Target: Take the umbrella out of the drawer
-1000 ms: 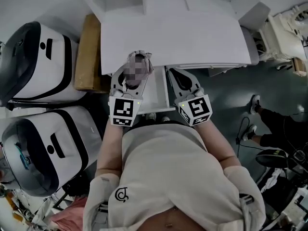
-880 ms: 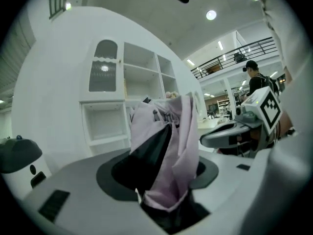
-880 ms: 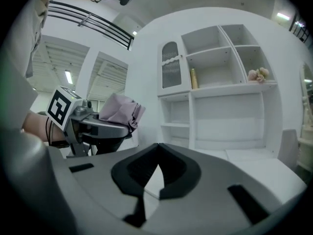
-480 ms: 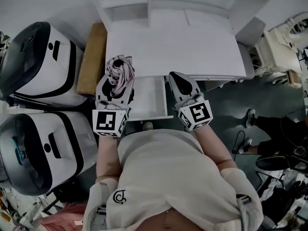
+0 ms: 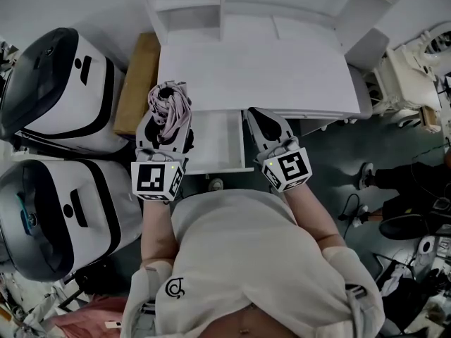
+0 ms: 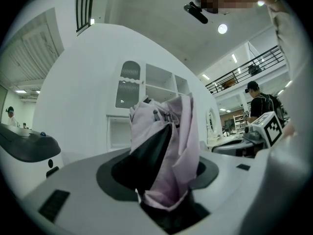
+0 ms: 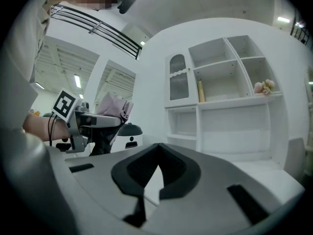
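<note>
Pink folded umbrella [image 6: 182, 146] clamped in left claw [image 5: 166, 127], right claw [image 7: 156, 155] closed, empty, white drawer [image 5: 220, 145] open

umbrella: pale pink folded cloth umbrella [image 6: 182, 146], thin crumpled fabric, matt; its black panel looks smoother.
gripper shells: my left gripper [image 5: 169, 123] and right gripper [image 7: 157, 148], grey moulded plastic, matt.
pads: black pads [image 7: 180, 173], dull, rubbery-looking.
desk: white flat-topped desk [image 5: 254, 69], smooth painted board, low sheen.
machines: white-and-black rounded machine casings [image 5: 63, 97], glossy plastic.
slab: tan flat slab [image 5: 134, 83], matt; cardboard or wood, can't tell.
shirt: my light knit cloth shirt [image 5: 246, 259], soft, matt.
</note>
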`<action>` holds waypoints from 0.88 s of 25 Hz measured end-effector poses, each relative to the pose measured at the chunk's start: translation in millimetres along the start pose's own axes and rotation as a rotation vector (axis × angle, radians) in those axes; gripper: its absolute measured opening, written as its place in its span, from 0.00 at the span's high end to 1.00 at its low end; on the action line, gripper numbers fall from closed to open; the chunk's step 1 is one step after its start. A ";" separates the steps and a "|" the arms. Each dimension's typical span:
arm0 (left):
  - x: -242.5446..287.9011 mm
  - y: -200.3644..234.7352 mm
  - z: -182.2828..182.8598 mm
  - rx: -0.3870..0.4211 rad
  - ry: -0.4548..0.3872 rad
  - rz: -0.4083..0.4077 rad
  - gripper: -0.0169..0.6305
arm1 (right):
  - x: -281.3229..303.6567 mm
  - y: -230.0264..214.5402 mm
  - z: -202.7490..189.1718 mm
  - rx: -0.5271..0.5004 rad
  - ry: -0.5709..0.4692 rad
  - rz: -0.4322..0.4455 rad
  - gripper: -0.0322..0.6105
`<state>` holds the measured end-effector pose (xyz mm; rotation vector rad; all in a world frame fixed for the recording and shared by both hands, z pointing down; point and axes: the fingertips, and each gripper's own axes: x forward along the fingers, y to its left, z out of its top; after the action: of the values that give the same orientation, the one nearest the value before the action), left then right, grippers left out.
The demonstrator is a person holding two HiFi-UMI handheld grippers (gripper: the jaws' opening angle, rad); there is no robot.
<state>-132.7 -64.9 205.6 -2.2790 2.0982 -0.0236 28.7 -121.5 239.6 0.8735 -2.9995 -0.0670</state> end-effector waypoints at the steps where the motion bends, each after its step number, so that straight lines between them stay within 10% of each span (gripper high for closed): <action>1: -1.2 -0.7 -0.5 0.002 0.002 0.000 0.60 | -0.3 3.4 1.5 -0.011 -0.001 0.013 0.95; 22: -3.9 -3.8 -9.8 -0.012 0.036 -0.016 0.60 | 3.2 5.3 -2.4 0.020 0.014 -0.018 0.95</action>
<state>-129.6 -60.9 215.6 -2.3196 2.1023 -0.0531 23.2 -118.9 242.3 0.8983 -2.9848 -0.0317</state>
